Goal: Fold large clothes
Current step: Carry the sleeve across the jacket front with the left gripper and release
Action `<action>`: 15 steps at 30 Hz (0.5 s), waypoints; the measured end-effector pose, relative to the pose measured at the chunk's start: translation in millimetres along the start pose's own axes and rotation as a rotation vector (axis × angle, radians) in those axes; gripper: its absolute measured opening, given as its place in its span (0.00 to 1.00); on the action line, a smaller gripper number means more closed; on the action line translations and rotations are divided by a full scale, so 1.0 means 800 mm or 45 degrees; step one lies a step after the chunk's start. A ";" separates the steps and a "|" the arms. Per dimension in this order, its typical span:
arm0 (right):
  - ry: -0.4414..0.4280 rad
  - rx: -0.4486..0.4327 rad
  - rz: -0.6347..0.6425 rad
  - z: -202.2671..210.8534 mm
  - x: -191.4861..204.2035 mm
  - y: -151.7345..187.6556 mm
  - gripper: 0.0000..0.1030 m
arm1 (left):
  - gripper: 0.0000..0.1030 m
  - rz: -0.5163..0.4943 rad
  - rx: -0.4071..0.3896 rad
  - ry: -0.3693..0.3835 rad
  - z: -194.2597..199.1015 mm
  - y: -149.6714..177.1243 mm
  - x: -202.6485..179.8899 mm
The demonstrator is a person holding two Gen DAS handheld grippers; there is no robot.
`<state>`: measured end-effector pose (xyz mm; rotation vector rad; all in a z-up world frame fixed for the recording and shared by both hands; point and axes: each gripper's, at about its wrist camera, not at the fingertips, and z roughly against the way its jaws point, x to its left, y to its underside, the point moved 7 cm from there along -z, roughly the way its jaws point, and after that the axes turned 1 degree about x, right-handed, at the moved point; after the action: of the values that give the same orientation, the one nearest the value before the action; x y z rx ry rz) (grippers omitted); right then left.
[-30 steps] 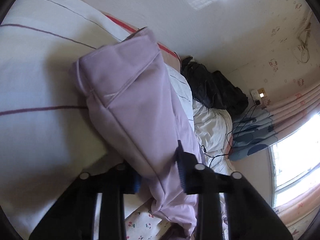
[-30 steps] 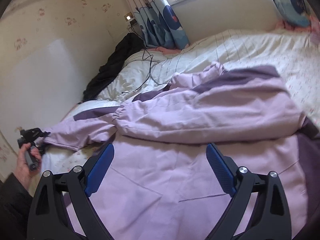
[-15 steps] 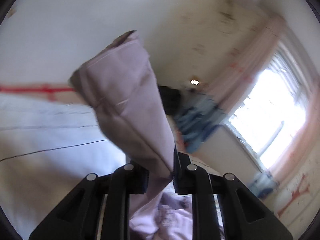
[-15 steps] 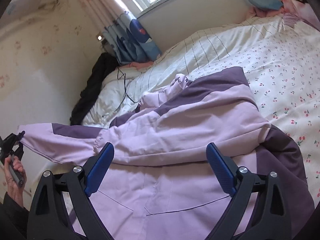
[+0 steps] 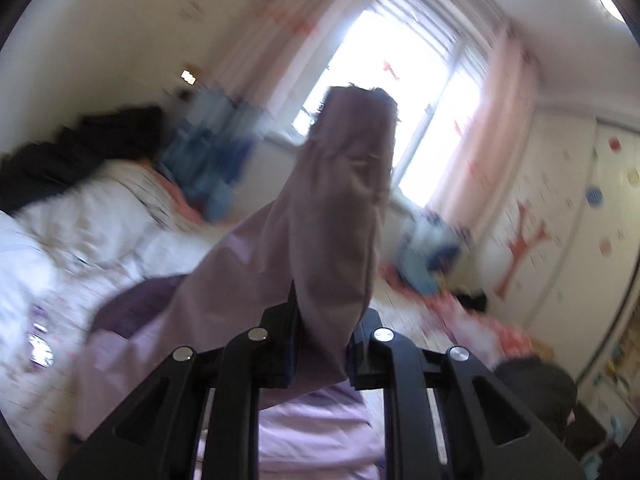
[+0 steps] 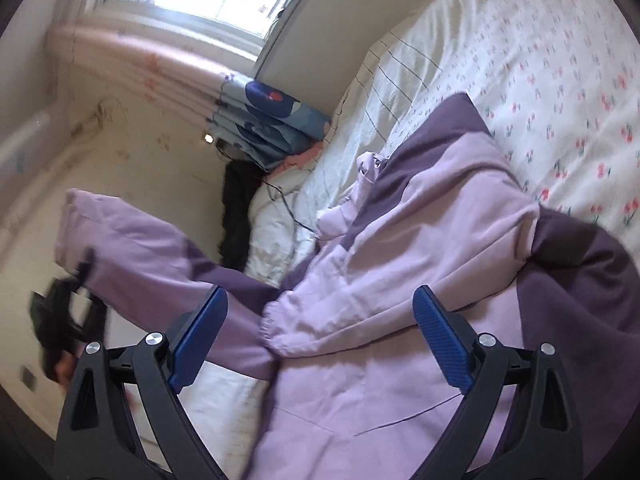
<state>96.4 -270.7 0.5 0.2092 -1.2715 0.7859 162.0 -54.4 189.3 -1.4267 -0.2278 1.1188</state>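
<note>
The left gripper point(image 5: 320, 344) is clamped on the sleeve point(image 5: 340, 216) of a lilac jacket point(image 6: 400, 280); its 2 black fingers point(image 5: 280, 332) press the cloth from both sides at the lower middle of the left view. The cuff end stands up from the grip toward the bright window point(image 5: 400, 80) at the top of that blurred frame. In the right view the same sleeve stretches from the jacket out to the left edge, lifted clear of the bed point(image 6: 540, 60).

The right gripper point(image 6: 320, 336) is spread wide, its 2 blue pads point(image 6: 438, 340) holding nothing, low in the frame over the jacket. The jacket lies crumpled across the middle and lower right of that view on the cherry-print sheet, with dark purple panels. A black garment point(image 6: 236, 216) lies at the centre left by the wall, under a blue curtain point(image 6: 272, 120).
</note>
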 end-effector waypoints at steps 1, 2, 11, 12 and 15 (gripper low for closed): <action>-0.027 -0.005 -0.047 0.003 -0.006 -0.003 0.88 | 0.18 -0.011 0.039 0.021 -0.014 0.018 -0.014; -0.052 -0.012 -0.093 0.006 -0.013 -0.006 0.88 | 0.18 -0.025 0.092 0.044 -0.041 0.042 -0.027; -0.195 -0.094 -0.309 0.030 -0.050 -0.028 0.91 | 0.18 -0.232 0.757 -0.066 -0.211 0.288 -0.031; -0.202 -0.089 -0.326 0.029 -0.053 -0.028 0.91 | 0.20 -0.272 0.823 -0.104 -0.216 0.313 -0.024; -0.219 -0.076 -0.381 0.025 -0.065 -0.026 0.92 | 0.26 -0.353 0.803 -0.103 -0.204 0.321 -0.024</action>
<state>89.6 -318.1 -34.6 0.4154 -1.3843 0.4802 148.8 -235.9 -54.9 -0.7647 -0.1086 0.9088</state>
